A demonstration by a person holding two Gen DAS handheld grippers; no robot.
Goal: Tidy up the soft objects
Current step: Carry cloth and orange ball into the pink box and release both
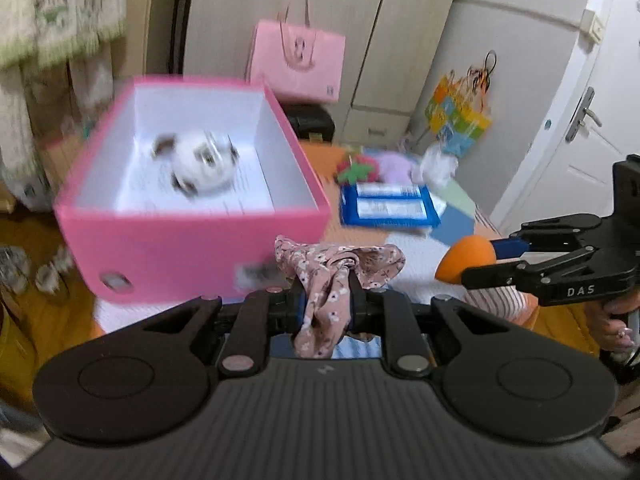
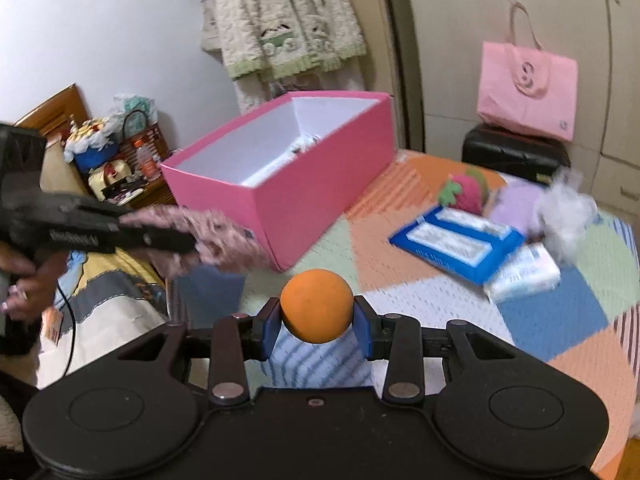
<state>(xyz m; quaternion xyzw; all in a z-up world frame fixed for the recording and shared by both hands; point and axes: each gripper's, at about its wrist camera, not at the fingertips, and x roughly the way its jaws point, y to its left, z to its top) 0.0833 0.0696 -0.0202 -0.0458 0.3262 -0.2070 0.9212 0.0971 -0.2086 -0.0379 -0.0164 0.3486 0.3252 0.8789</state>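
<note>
My left gripper [image 1: 326, 300] is shut on a pink floral scrunchie [image 1: 338, 276] and holds it just in front of the open pink box [image 1: 192, 248]. A white and brown plush toy [image 1: 198, 164] lies inside the box. My right gripper [image 2: 316, 320] is shut on an orange sponge ball [image 2: 316, 306] above the patchwork mat, to the right of the box [image 2: 304, 196]. The left wrist view shows the ball [image 1: 466, 258] at the right. The right wrist view shows the blurred scrunchie [image 2: 216, 240] at the left.
On the patchwork mat [image 2: 540, 312] lie a red strawberry plush [image 2: 466, 192], a purple plush [image 2: 516, 204], white fluff [image 2: 568, 208], a blue wipes pack [image 2: 456, 244] and a white pack [image 2: 524, 276]. A pink bag [image 2: 528, 92] stands on a black case behind.
</note>
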